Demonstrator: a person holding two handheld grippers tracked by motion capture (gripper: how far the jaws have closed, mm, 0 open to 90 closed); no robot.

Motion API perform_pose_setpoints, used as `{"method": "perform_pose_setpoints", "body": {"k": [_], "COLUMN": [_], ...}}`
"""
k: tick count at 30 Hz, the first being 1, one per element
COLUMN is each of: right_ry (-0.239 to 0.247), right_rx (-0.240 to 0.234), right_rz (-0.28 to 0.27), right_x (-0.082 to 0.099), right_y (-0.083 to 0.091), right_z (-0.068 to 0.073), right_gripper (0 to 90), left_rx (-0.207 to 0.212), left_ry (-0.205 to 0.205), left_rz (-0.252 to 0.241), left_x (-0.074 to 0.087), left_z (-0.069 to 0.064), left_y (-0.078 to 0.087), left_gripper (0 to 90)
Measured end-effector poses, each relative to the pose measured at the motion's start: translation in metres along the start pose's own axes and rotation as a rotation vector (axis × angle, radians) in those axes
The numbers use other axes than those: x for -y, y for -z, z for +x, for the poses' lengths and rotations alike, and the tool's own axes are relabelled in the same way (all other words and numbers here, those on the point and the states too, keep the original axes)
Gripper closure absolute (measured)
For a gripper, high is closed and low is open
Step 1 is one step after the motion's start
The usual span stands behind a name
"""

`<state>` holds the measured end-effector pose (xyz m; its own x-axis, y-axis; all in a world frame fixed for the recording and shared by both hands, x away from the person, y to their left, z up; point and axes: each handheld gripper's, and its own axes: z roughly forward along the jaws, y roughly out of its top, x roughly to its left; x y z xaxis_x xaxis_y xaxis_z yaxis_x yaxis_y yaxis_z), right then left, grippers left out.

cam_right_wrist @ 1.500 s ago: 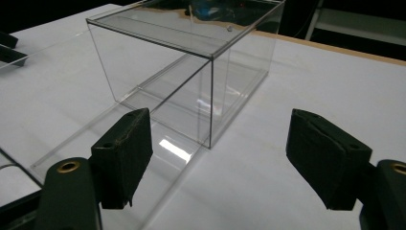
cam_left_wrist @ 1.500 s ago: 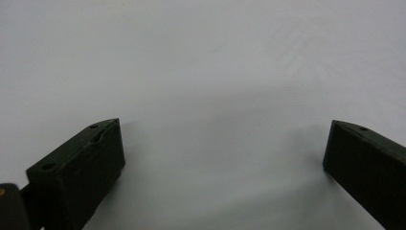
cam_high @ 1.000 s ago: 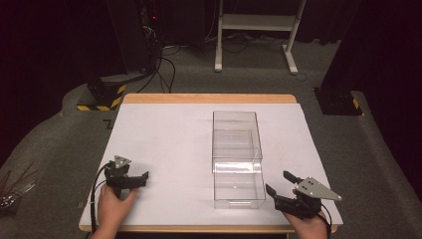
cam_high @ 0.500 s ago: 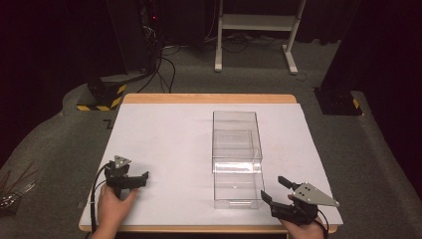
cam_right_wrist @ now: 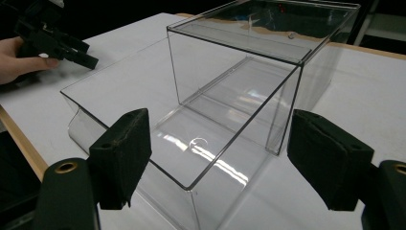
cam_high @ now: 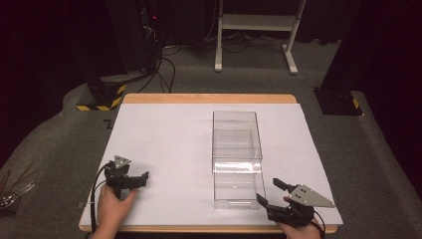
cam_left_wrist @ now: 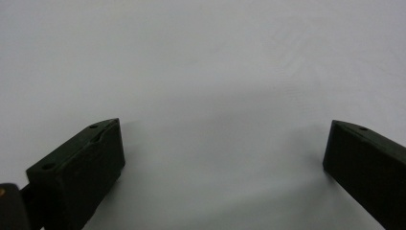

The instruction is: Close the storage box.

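Note:
A clear plastic box (cam_high: 234,132) stands right of the table's middle, and its clear drawer (cam_high: 238,188) is slid out toward the near edge. In the right gripper view the box shell (cam_right_wrist: 268,43) and the empty drawer (cam_right_wrist: 143,124) lie straight ahead. My right gripper (cam_high: 267,190) sits at the drawer's near right corner, open, with nothing between its jaws (cam_right_wrist: 218,158). Near the front left, my left gripper (cam_high: 143,178) rests low on the white table top, held by a hand. Its jaws stand wide apart over bare white surface (cam_left_wrist: 225,143). It also appears far off as the left gripper (cam_right_wrist: 60,43).
White covering lies over the wooden table (cam_high: 209,98). Beyond it on the grey floor are a yellow-and-black striped base (cam_high: 102,97), cables (cam_high: 166,64), a white frame stand (cam_high: 256,22) and a black base (cam_high: 338,102). Metal tools (cam_high: 12,191) lie on the floor at left.
My right gripper has shifted left and toward the near edge, closing on the drawer's front corner. The left gripper has stayed where it was.

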<state>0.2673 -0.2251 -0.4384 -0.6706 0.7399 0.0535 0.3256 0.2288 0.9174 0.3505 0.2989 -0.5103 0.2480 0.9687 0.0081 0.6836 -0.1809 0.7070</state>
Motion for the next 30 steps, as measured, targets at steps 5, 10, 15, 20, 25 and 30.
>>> {"method": "perform_pose_setpoints", "body": {"k": [5, 10, 15, 20, 25, 30], "right_ry": [-0.002, -0.005, 0.004, 0.003, 0.000, 0.002], "right_rx": [-0.014, -0.030, -0.036, -0.035, -0.038, -0.040], "right_rz": [0.000, 0.008, 0.020, 0.033, 0.033, 0.028], "right_x": [0.0011, 0.0031, 0.0042, 0.0066, 0.0077, 0.0077], "right_y": [-0.0002, -0.0025, -0.0046, -0.0062, -0.0071, -0.0086], "right_z": [0.0001, 0.0006, 0.0025, 0.0020, 0.0007, 0.0006], "right_gripper": [23.7, 23.6, 23.7, 24.1, 23.4, 22.6], "left_rx": [0.000, -0.001, -0.001, 0.000, 0.000, 0.000], "left_ry": [0.000, 0.001, 0.000, 0.001, 0.001, 0.001], "left_rz": [0.000, 0.000, 0.000, 0.001, 0.000, 0.000], "left_x": [0.0000, 0.0000, 0.0000, 0.0000, -0.0001, 0.0000], "left_z": [0.0000, -0.0001, 0.0000, 0.0000, 0.0000, 0.0000], "left_y": [0.0000, 0.0000, -0.0001, -0.0001, -0.0001, -0.0001], "left_gripper": [0.6, 0.5, 0.5, 0.5, 0.5, 0.5]}}
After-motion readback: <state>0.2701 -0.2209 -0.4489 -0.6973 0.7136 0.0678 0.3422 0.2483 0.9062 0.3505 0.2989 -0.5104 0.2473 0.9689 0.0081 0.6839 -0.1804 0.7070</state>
